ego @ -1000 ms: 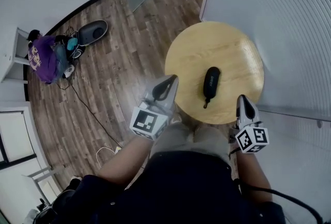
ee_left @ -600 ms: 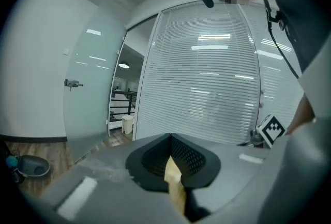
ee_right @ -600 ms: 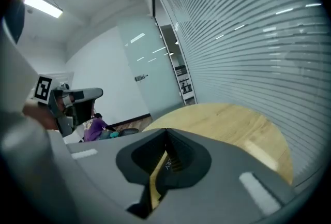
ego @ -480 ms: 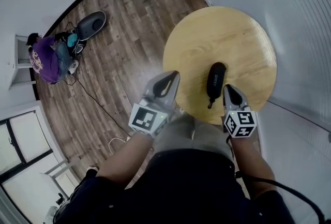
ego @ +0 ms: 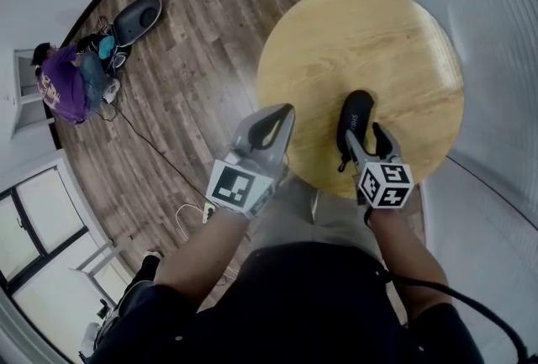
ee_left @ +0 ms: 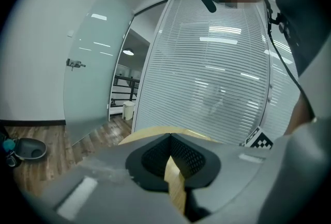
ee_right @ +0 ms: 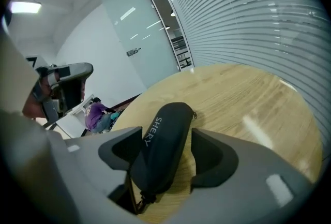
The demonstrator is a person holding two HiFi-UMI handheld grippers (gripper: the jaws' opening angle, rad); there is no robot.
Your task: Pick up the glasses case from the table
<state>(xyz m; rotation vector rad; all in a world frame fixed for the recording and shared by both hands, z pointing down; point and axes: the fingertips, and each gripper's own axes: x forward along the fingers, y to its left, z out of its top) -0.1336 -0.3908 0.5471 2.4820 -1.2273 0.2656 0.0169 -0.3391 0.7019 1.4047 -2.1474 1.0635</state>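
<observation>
**Right tongs straddling the glasses case, grip not made yet**

The glasses case (ego: pixel 354 120) is lying flat on the round wooden table (ego: pixel 395 43), toward the table's 6 o'clock edge in the head view, nearest the person. The right gripper (ego: pixel 365 140) is coming at it from 6 o'clock. Its jaws are opening and standing wide, one on each side of the case's near half. The right gripper view shows wood between the case and the pad at 3 o'clock, so nothing is being squeezed yet. The left gripper (ego: pixel 277 120) is hanging off the table's 8 o'clock edge with its tips together and nothing in them.

To do this well, I would say the right tongs need to be sinking until the pads are level with the fattest part of the case. Then they should close across its width, centred (it looks rounded and slick, so a high or end-on pinch may squirt it out).

The case's long axis is running roughly 12 to 6 in the head view, leaning slightly toward 1 and 7. The zip-pull end is pointing at 6, toward the person, and the rounded far end is pointing toward the table's middle. In the right gripper view the lettering is running along that axis.
</observation>
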